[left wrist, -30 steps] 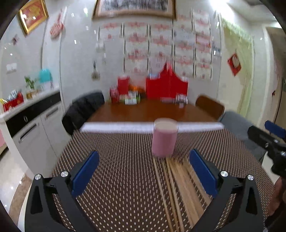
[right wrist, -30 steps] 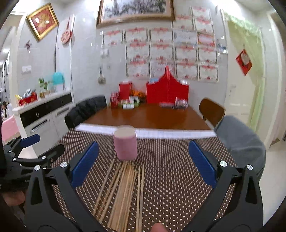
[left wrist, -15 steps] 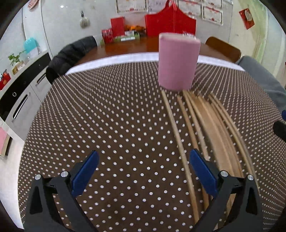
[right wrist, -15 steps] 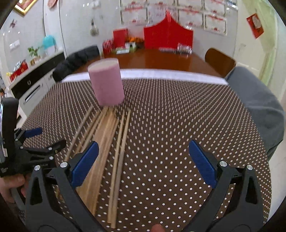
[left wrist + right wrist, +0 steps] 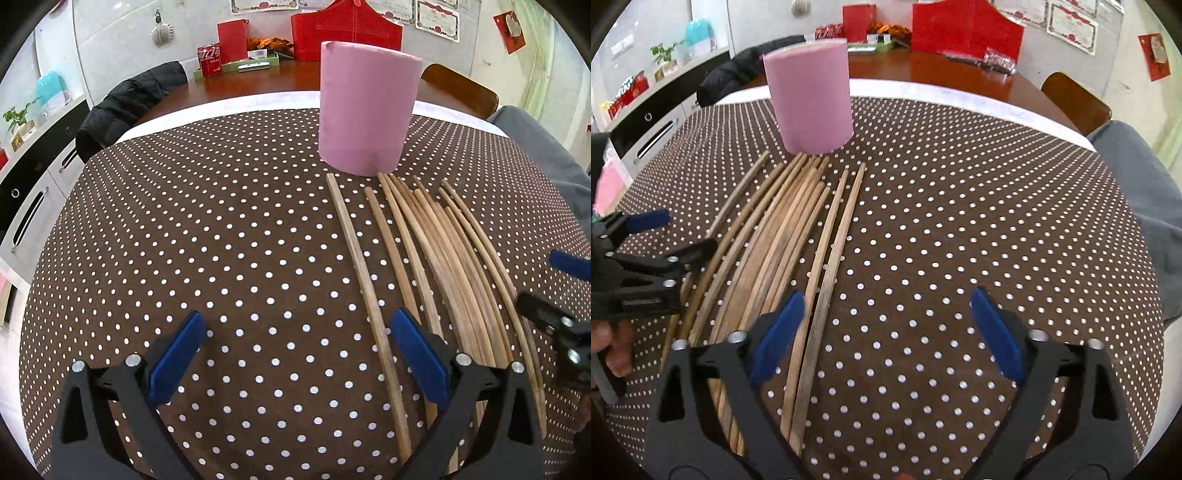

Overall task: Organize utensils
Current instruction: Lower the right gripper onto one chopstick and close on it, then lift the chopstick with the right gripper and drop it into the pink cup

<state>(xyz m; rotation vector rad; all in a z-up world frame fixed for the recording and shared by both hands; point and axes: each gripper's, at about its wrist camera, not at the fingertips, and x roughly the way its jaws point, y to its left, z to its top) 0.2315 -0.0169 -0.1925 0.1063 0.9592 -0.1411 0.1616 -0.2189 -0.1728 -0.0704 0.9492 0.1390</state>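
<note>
Both grippers are spread wide and empty. If you close the left gripper (image 5: 295, 349) on several chopsticks (image 5: 436, 258) at once, expect some to slip or roll across the dotted tablecloth (image 5: 184, 240). The chopsticks lie side by side under its right finger, just before the upright pink holder (image 5: 365, 110). The right gripper (image 5: 886, 328) straddles the bundle's right edge.

My chopsticks (image 5: 436, 258) run under my left tongs (image 5: 295, 350) at the lower right. The pink holder (image 5: 810, 98) hides its inside. Wall certificates (image 5: 1071, 18), upper right, are too small to read.
</note>
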